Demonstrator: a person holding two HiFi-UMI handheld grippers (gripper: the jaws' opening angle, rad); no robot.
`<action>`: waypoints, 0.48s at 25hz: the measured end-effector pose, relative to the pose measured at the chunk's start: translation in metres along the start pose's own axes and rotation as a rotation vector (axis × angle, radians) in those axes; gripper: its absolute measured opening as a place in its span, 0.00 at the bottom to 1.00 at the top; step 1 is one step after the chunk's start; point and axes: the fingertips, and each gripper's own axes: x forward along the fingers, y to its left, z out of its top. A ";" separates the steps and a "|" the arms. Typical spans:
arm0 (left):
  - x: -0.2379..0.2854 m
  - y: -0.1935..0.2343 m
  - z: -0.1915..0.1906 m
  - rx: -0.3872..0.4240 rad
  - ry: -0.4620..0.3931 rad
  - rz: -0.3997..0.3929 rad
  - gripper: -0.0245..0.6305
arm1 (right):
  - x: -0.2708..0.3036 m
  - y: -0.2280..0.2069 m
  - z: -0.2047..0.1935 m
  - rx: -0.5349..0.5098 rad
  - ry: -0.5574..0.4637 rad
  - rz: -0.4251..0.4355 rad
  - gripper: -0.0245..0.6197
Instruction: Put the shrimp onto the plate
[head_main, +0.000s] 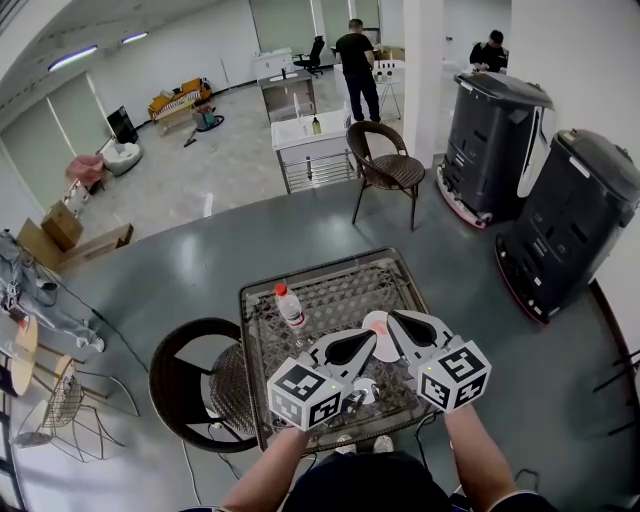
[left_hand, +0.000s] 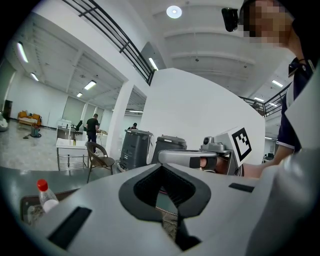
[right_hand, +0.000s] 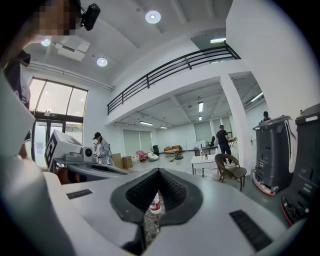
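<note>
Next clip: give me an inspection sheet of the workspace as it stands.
Surface: square woven-pattern table.
Job's things: plate partly hidden beneath the gripper tips; shrimp not made out.
Clutter: red-capped bottle, upright, left of the plate.
Grippers: left gripper and right gripper both shut, empty, held over the table by the plate.
Cables: thin cable on the floor by the near chair.
Surroundings: wicker chair beside the table; dark machines at right; people far off.
</note>
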 end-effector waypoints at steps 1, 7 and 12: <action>0.000 -0.001 0.000 0.000 0.000 -0.001 0.05 | -0.001 0.000 0.000 0.002 -0.001 -0.001 0.05; -0.001 -0.001 0.001 -0.001 0.003 -0.003 0.05 | -0.001 0.000 0.001 0.014 0.000 -0.005 0.05; -0.001 -0.003 0.000 -0.001 0.002 0.000 0.05 | -0.003 0.000 0.001 0.012 0.001 -0.002 0.05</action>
